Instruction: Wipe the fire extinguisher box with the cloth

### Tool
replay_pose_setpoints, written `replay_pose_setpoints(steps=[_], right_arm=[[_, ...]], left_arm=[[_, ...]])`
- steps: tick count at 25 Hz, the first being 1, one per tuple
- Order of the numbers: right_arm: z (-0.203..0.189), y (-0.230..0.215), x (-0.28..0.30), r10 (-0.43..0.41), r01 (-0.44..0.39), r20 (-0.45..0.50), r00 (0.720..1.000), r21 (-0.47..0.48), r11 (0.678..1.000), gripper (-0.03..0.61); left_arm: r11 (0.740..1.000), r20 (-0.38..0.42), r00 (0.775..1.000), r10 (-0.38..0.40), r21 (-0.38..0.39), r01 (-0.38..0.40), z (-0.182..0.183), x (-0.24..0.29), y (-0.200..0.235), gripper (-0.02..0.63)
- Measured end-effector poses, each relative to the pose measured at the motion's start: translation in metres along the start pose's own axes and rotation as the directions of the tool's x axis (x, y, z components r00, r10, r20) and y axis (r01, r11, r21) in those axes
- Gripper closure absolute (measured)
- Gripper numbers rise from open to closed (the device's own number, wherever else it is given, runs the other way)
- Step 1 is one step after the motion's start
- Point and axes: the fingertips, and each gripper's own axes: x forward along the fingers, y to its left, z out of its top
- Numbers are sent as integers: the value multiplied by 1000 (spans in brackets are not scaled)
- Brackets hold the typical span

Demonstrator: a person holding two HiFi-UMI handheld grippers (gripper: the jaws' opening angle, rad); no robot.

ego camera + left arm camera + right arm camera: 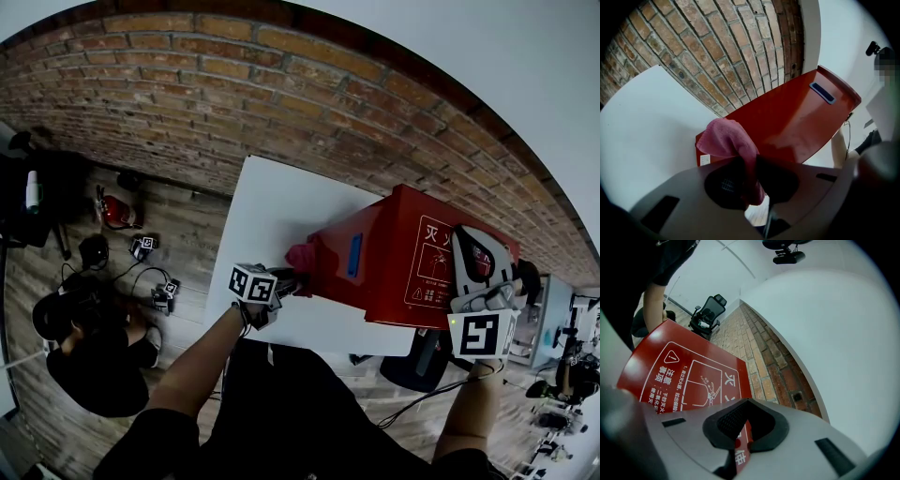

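I have the left tongs [747, 176] pinched narrow on a bunched pink cloth [726, 140], which sticks out ahead of them at the near end of the fire extinguisher box [394, 262]. From the left gripper view I can't tell whether the cloth is pressing on the red surface or sits just off it. The box lies on the white counter [272, 202] in front of the brick wall [234, 84]. My right tongs [743, 427] are closed tight on the thin edge of its printed panel, which I read as bracing it. I judge the wiping to be at or near its start. The cloth is only at the end corner, and the long face with the blue tab and the printed face both lie beyond it. The red paint shows no streaks or dust lines, so I can't say which parts are already clean.
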Motion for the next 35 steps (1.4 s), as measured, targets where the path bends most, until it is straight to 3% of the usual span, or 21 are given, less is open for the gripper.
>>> replay_pose_setpoints(steps=[35], right_arm=[[0, 1, 0, 4, -4, 4, 1000, 1, 1000, 558]], left_arm=[[985, 108, 979, -174, 5, 174, 40, -27, -104, 520]])
